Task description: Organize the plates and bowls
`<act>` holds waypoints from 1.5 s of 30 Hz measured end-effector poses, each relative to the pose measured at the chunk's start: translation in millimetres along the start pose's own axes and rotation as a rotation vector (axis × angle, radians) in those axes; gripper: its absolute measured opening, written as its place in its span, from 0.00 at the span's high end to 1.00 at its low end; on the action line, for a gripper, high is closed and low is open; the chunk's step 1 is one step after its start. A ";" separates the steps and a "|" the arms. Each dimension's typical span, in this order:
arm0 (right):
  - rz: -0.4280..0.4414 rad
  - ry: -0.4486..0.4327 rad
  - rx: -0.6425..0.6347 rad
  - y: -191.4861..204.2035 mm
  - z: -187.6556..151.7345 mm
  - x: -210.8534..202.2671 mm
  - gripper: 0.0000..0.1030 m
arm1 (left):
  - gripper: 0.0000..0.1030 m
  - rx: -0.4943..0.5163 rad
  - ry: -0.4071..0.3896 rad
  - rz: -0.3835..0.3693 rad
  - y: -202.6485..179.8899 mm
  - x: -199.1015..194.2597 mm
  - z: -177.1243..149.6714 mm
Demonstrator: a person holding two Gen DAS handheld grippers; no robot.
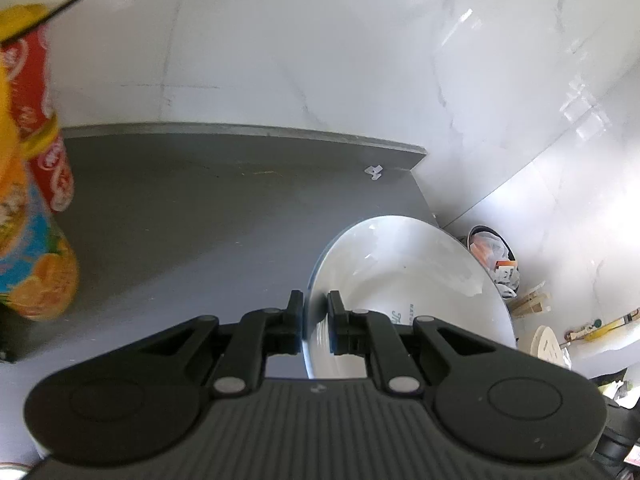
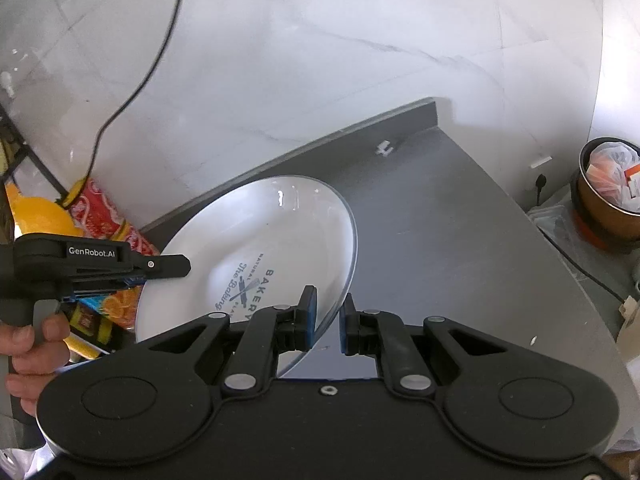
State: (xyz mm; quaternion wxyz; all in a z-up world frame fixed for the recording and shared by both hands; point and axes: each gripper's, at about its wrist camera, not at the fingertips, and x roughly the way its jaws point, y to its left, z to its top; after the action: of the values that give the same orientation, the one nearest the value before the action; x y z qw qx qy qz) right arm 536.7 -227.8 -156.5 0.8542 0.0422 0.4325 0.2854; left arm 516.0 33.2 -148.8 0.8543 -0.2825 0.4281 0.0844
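Fingers [image 1: 295, 312] of the left gripper [image 1: 314, 314] are pinching the rim of a white bowl [image 1: 404, 288], one pad outside the wall and one inside, with no gap showing at the rim. In the right wrist view the same left gripper [image 2: 176, 266] is reaching in level from the left, its body marked GenRobot.AI, and a person's hand [image 2: 30, 344] is wrapping its handle from below, fingers curled around the grip.

The right gripper [image 2: 329, 320] is straddling the bowl [image 2: 256, 248] at its near right rim; its left pad is sitting just inside the wall while the right pad is standing off the outside with a visible gap, so the jaws are spread rather than clamping. The bowl is tilting, its printed inside with the word BAKERY facing the right camera, and it is hanging over the grey counter [image 1: 200, 208] toward the right end; whether any part is touching the surface cannot be told.

Farther out, on the left of the counter, colourful snack packets [image 1: 32, 184] in red, yellow and orange are standing against the white marble wall [image 1: 320, 60]. A black cable [image 2: 152, 60] is running down that wall. Beyond the counter's right edge a round bin [image 2: 612, 196] lined with a plastic bag is sitting low, well apart from the bowl.
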 end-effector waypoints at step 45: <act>0.094 -0.016 -0.044 167.4 -150.1 -57.4 0.89 | 0.91 -0.046 -0.057 0.060 155.0 -187.0 -115.0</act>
State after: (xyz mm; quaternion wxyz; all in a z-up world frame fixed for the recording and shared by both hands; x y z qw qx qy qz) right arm 320.0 -144.6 -155.5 0.8441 0.0458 0.4166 0.3345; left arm 261.7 115.7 -121.2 0.8566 -0.2863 0.4098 0.1278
